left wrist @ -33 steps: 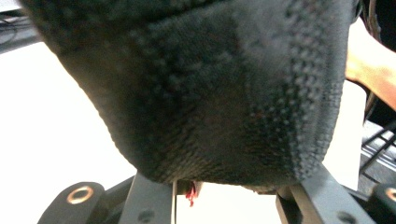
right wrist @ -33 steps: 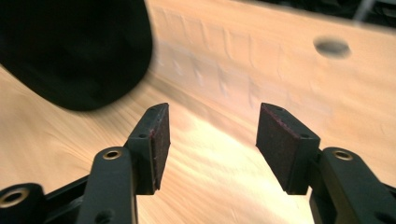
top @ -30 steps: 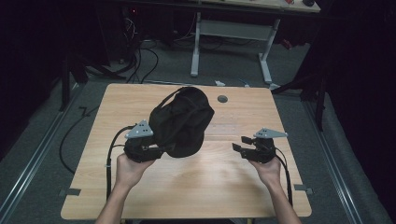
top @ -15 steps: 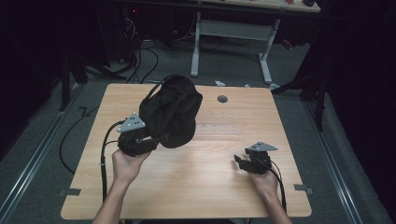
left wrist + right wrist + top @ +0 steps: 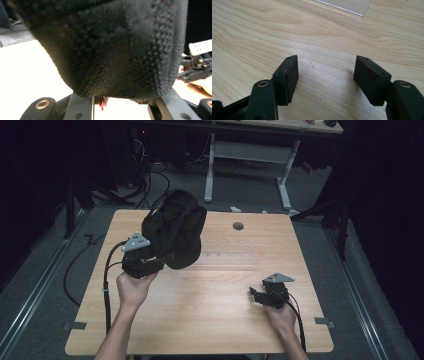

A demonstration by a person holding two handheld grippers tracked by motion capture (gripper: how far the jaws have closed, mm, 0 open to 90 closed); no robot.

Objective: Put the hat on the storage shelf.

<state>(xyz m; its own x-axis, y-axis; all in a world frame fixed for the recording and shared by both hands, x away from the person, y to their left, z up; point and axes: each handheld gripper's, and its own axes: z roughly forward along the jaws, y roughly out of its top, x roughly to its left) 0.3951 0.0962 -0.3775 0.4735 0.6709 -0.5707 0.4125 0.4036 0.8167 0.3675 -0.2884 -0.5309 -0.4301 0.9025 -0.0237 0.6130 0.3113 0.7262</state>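
Black bag [image 5: 174,231] hangs pinched in the left gripper [image 5: 141,261], lifted off the wooden table [image 5: 210,295], hiding those jaw tips. Well apart, the right gripper [image 5: 257,294] sits low, its jaws just opened wide, nothing between. Both forearms are cut off below.

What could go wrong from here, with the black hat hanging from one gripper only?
The left gripper is shut on the edge of the black knit hat, held above the table; a pinch that small might slip and drop it. The right gripper, whose jaws have just been opening with nothing between them, sits low over the wood and may scrape it.
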